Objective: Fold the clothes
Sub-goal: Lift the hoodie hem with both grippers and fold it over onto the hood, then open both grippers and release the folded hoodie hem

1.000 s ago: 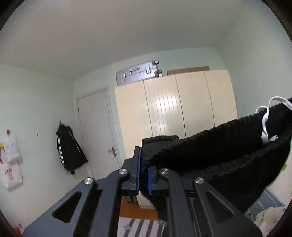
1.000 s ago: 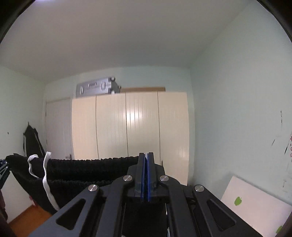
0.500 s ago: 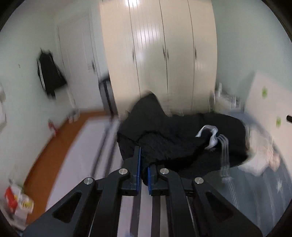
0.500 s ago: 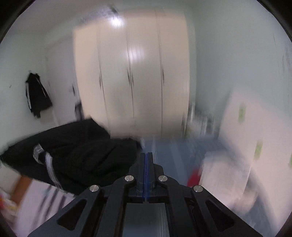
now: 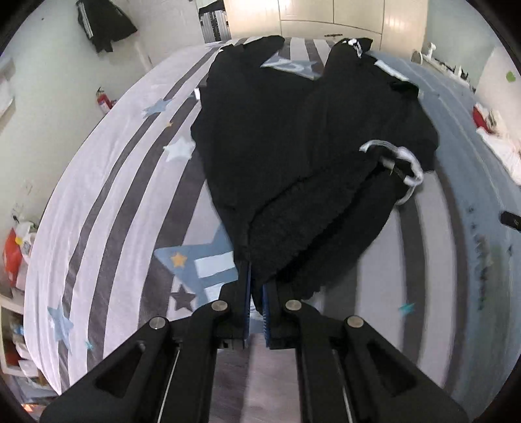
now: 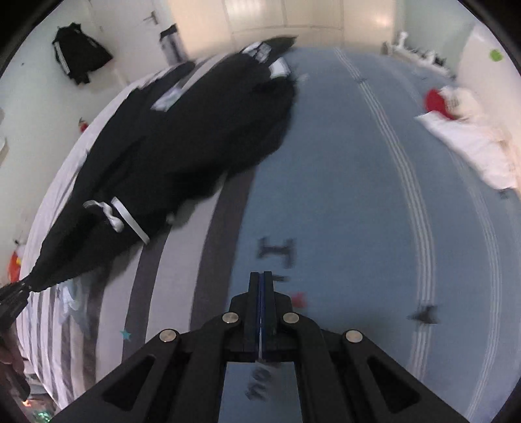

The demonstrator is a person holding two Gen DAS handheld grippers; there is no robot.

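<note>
The left gripper is pinching one corner of the waistband of a pair of black trousers, the dark cloth bunched between its blue pads. From that corner the trousers spread away over the bed, both legs running toward the far end and parting into a V, with white stripes showing near the cuffs. A white drawstring loops out of the waistband to the right of the gripper.

The right gripper is pressed together with nothing visible between its pads; it hangs over bare blue bedding, and the trousers lie well to its left, stretched in a long diagonal from the near left edge to the far end of the bed. The drawstring shows there as a white knot and strap on the dark cloth.

The bed cover is white with grey stripes and pale blue stars on its left half, plain blue with thin white lines on the right. A white pillow with something red beside it lies at the far right. A black jacket with white stripes hangs on the left wall, a small red fire extinguisher stands on the floor below it, and cream wardrobe doors close the far end. Dark lettering is printed on the blue cover near the right gripper, too blurred to read
</note>
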